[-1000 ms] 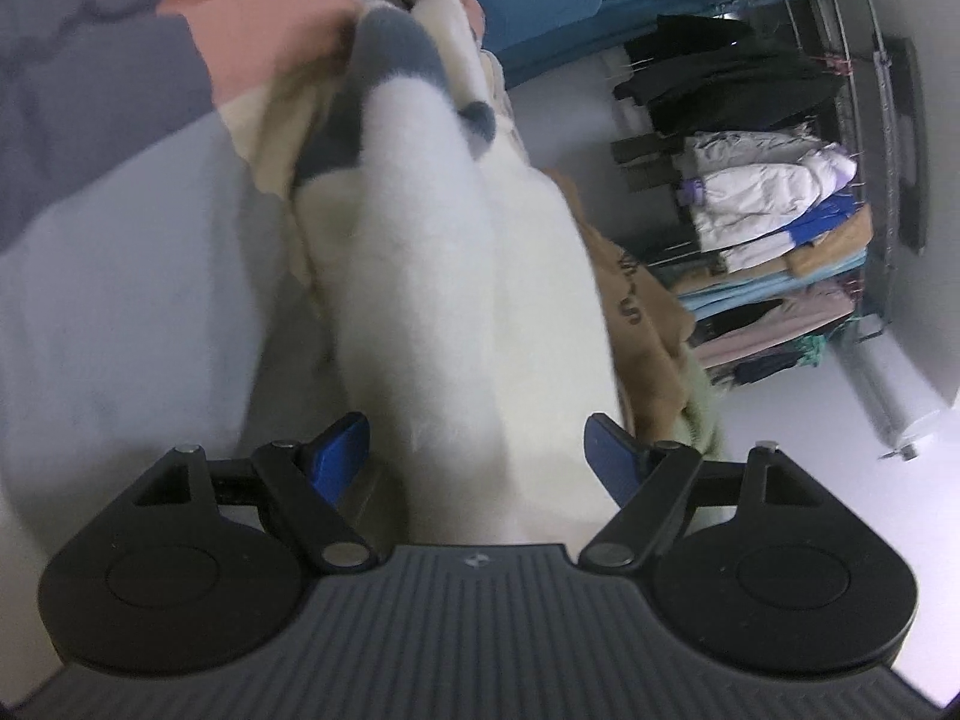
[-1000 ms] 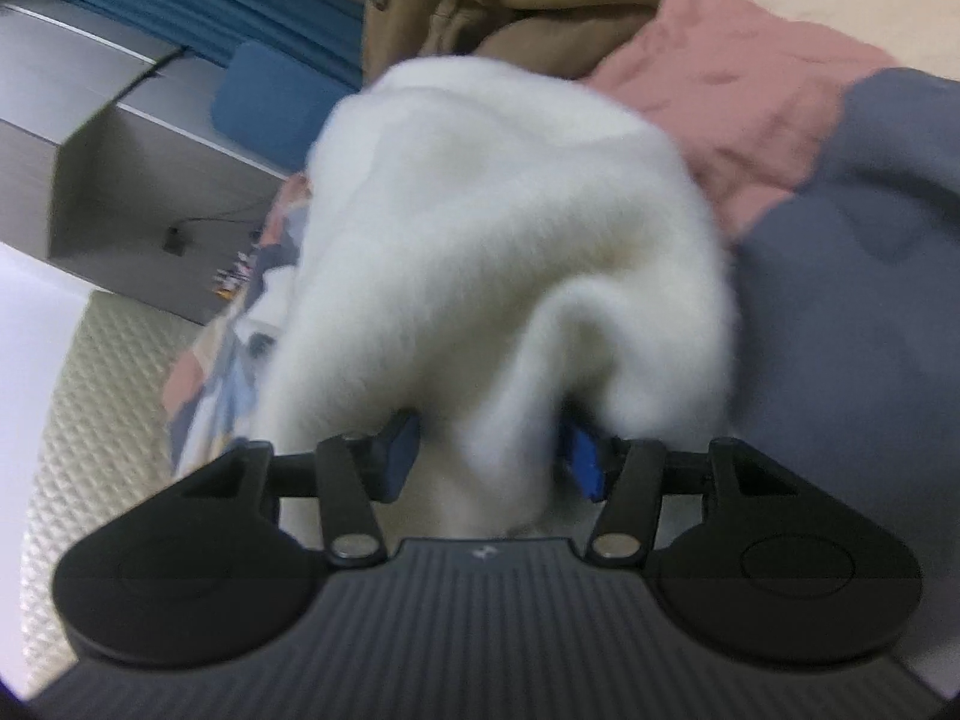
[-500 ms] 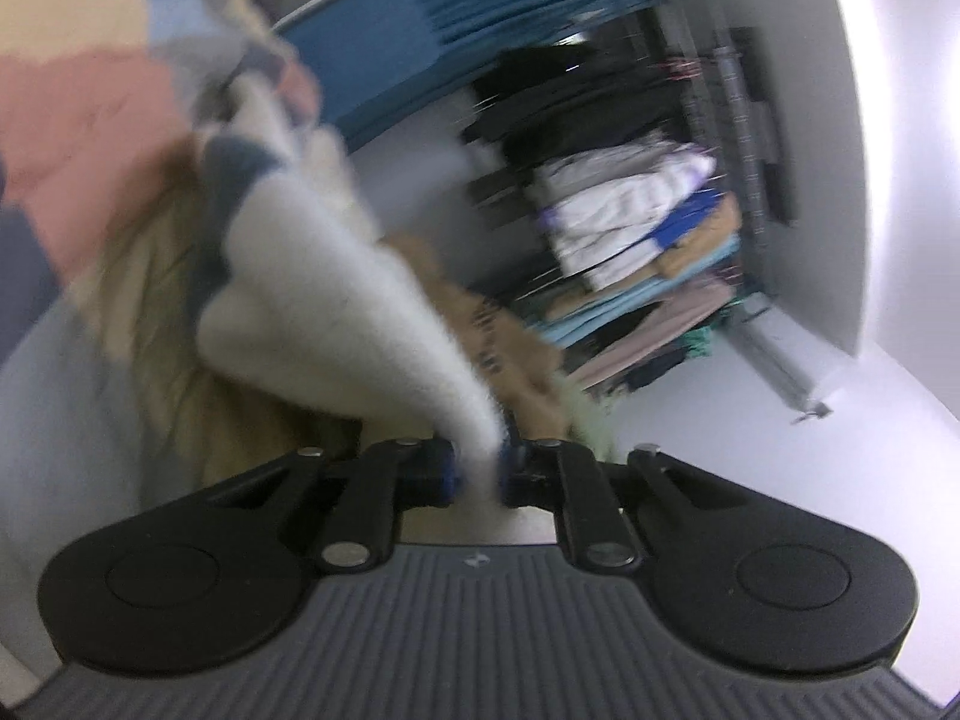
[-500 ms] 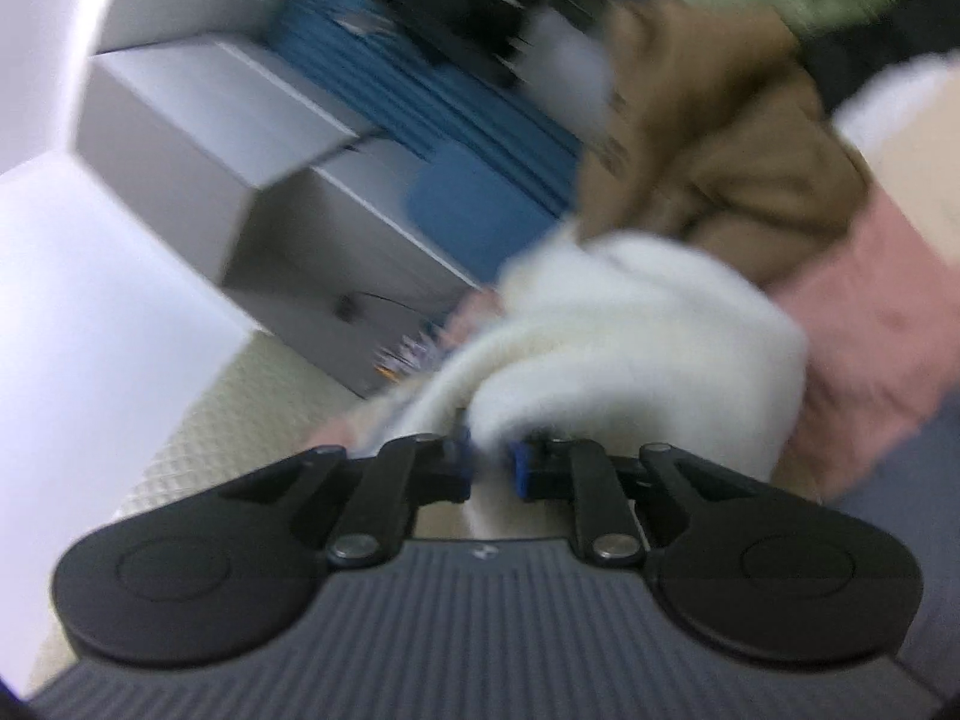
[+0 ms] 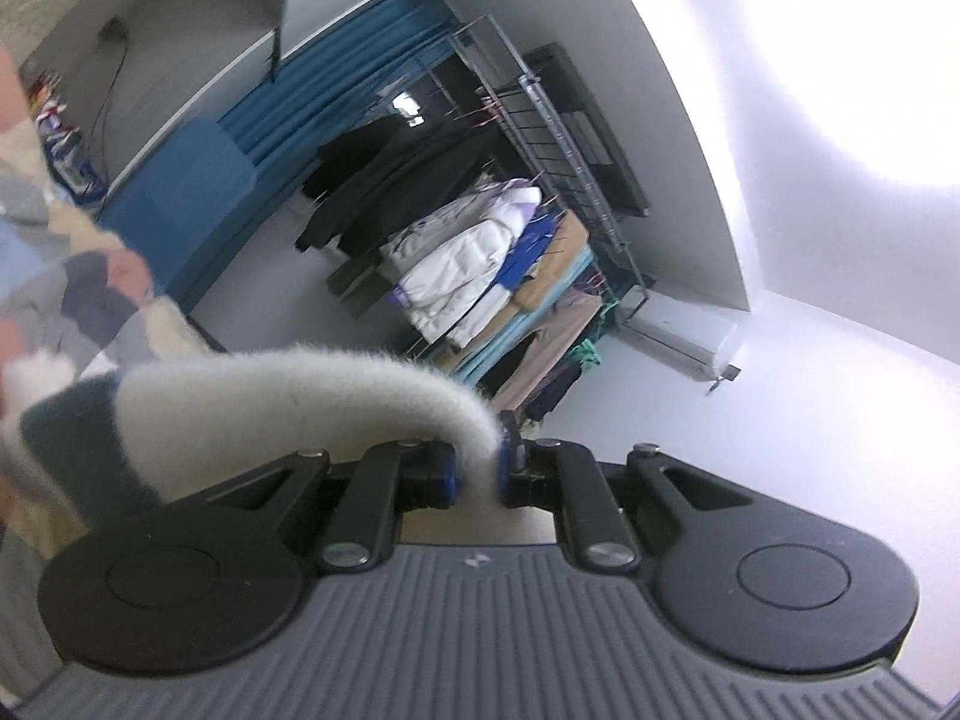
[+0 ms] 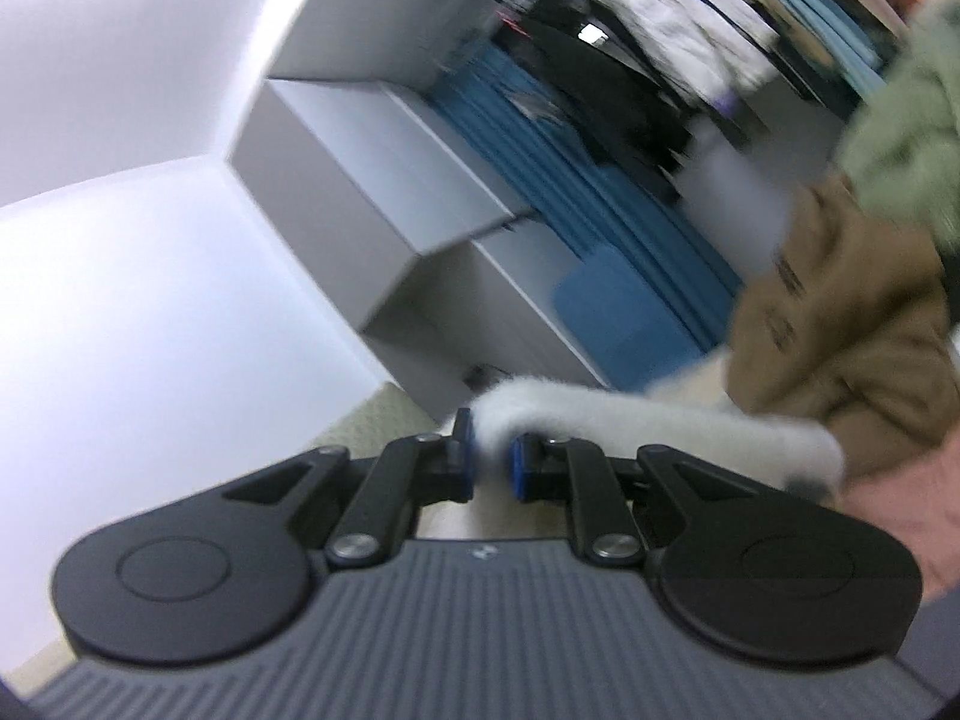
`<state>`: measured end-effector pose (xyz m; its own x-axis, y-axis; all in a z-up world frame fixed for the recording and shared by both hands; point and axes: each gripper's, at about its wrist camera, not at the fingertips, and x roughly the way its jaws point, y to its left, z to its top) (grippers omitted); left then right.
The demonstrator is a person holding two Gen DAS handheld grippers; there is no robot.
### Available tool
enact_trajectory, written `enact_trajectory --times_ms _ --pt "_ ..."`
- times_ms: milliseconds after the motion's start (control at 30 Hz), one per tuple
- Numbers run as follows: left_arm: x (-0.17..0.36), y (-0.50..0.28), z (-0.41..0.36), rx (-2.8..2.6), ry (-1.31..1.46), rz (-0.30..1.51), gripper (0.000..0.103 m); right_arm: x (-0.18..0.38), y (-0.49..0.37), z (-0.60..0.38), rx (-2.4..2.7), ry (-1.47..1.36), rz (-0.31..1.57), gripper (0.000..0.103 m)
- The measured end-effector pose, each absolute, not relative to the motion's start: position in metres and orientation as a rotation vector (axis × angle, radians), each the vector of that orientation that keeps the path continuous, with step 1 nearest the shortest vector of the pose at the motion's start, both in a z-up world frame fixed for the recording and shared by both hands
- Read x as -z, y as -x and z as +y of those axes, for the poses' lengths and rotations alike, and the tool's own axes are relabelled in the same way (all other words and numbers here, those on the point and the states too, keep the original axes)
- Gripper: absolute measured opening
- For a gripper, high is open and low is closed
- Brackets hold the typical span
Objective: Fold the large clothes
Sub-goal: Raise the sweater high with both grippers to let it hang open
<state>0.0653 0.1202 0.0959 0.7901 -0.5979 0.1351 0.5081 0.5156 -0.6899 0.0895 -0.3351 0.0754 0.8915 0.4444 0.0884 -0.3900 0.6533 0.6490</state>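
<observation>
Two pinches: our left gripper point(image 5: 477, 471) and right gripper point(image 6: 491, 462) each clamp the soft, light, fluffy white fleece garment point(image 5: 288, 390) at its edge, below the clothes rack point(image 5: 540, 180).

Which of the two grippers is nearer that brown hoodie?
Right. The right gripper, shut on the white fuzzy garment, has the brown hoodie close beside it. The left gripper holds the garment too, with no hoodie in its view.

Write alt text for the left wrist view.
The left gripper is shut on a fold of fluffy white garment that trails off to the left. Beyond it stand a rack of hanging clothes, a blue curtain and white walls.
</observation>
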Motion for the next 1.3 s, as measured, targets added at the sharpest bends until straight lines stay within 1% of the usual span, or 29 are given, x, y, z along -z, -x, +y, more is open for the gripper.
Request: enact_trajectory --times_ms 167,433,567,667,767,867,1133,1300 --pt "-0.164 -0.019 0.126 0.648 0.682 0.081 0.014 -0.146 -0.062 -0.327 -0.5 -0.614 -0.004 0.015" --pt "-0.282 0.043 0.14 0.645 0.589 -0.072 0.014 -0.252 -0.021 -0.314 -0.518 -0.452 -0.17 0.015" --pt "-0.323 0.049 0.137 0.657 0.562 -0.101 0.015 -0.289 -0.021 -0.318 -0.509 -0.438 -0.211 0.015" --pt "-0.336 0.034 0.125 0.636 0.538 -0.08 0.015 -0.301 -0.038 -0.318 -0.471 -0.407 -0.212 0.015" --pt "-0.324 -0.002 0.112 0.606 0.525 -0.031 0.015 -0.295 -0.068 -0.315 -0.416 -0.37 -0.169 0.015" --pt "-0.292 -0.053 0.098 0.566 0.511 0.029 0.015 -0.274 -0.096 -0.311 -0.366 -0.343 -0.092 0.015" --pt "-0.177 -0.195 0.09 0.458 0.518 0.196 0.015 -0.188 -0.191 -0.307 -0.313 -0.366 0.074 0.015" --pt "-0.096 -0.296 0.094 0.393 0.539 0.308 0.015 -0.125 -0.274 -0.301 -0.29 -0.362 0.167 0.015"
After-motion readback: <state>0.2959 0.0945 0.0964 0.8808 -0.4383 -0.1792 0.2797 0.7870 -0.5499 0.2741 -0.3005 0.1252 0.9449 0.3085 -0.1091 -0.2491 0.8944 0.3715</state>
